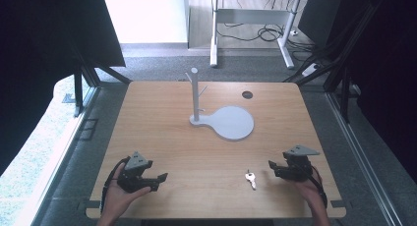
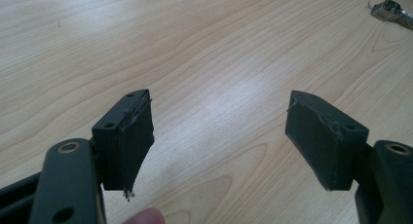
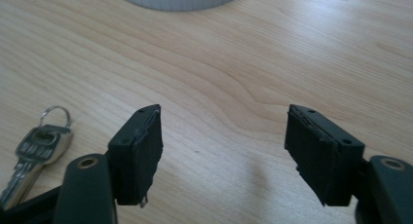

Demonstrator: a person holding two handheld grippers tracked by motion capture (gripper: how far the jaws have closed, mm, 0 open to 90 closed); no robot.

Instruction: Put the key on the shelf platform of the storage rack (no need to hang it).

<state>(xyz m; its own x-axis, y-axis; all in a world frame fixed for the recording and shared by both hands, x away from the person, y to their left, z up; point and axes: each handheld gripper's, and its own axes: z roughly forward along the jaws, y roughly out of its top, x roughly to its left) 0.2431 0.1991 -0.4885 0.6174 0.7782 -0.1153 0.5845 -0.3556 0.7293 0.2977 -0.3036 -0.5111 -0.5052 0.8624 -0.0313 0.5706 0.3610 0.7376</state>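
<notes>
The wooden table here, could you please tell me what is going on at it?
A person holds a black claw in each hand at the near edge of the wooden table. The left claw and right claw are both open and empty. A small silver key lies untouched beside the right claw, before a grey peg stand.

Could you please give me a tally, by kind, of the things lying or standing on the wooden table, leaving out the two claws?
Keys on a ring: 1, the silver key, lying flat near the right claw.
Stands: 1, the grey peg stand, upright on its round base plate.
Total: 2.
Both sit on the table; the left claw holds nothing.
</notes>
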